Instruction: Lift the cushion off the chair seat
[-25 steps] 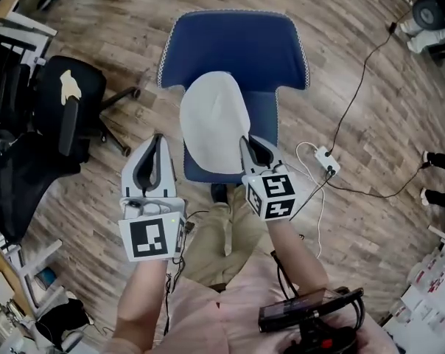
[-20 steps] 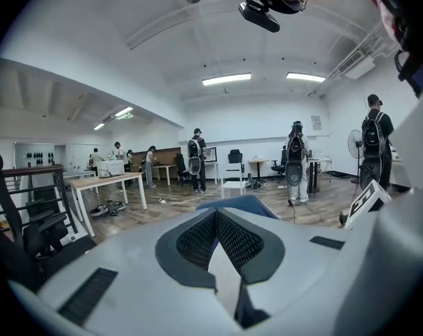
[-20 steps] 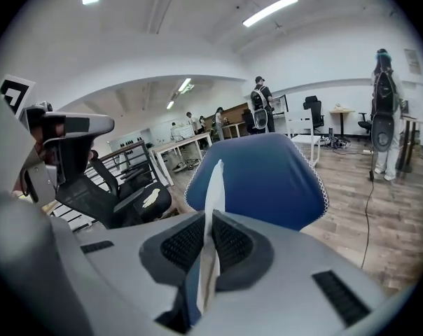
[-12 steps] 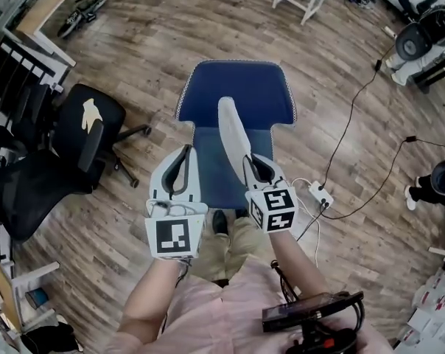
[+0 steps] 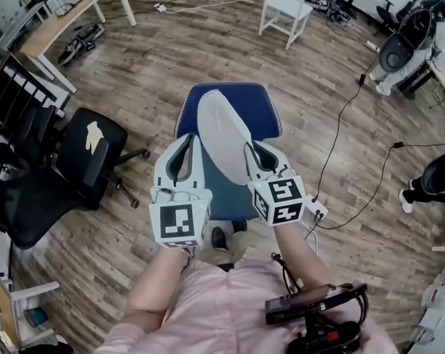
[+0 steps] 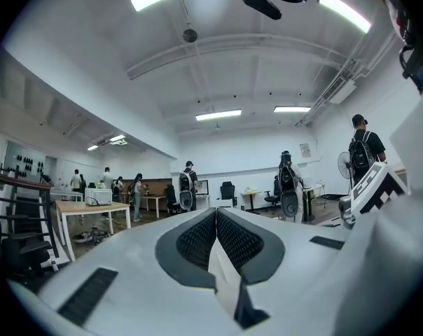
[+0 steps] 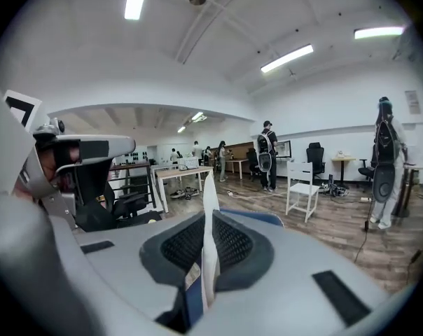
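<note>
Right gripper (image 5: pixel 249 152) is clamped onto the near edge of the white cushion (image 5: pixel 224 133), which hangs edge-on in the air above the blue chair seat (image 5: pixel 226 199), clear of it as far as I can tell. The left gripper (image 5: pixel 186 144) sits just beside it with its jaws pinched together on nothing. The cushion looks light and soft but seems to hold its shape okay, so I'd guess a one-edge pinch works. That fabric edge is thin though, so a deeper bite past the seam feels safer against slipping or swinging.
</note>
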A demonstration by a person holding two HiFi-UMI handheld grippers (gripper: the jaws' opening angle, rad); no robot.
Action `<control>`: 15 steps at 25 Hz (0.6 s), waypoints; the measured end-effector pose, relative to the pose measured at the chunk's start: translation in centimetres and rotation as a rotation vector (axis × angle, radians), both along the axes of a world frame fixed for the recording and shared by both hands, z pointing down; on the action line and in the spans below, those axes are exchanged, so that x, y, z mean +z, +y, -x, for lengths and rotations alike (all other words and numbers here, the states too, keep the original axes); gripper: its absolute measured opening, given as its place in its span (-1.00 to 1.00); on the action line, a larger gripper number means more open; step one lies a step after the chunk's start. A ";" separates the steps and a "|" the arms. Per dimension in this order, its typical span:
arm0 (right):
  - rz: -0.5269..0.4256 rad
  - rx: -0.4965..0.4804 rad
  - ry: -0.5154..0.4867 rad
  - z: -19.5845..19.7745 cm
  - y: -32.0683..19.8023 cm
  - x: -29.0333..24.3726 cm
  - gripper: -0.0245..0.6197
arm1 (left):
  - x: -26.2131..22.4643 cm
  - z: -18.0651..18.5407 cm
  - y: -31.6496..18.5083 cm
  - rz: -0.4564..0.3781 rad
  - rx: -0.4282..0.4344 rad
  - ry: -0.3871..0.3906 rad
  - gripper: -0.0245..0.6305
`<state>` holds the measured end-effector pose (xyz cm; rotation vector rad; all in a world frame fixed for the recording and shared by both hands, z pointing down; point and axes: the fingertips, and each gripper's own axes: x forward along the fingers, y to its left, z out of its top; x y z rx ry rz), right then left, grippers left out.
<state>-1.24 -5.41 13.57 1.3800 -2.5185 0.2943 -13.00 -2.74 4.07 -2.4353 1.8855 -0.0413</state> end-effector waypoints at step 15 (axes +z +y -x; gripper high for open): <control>-0.282 -0.008 -0.012 0.7 -0.3 -14.1 -0.83 | -9.8 -1.2 -0.7 -0.173 0.017 -0.028 -0.88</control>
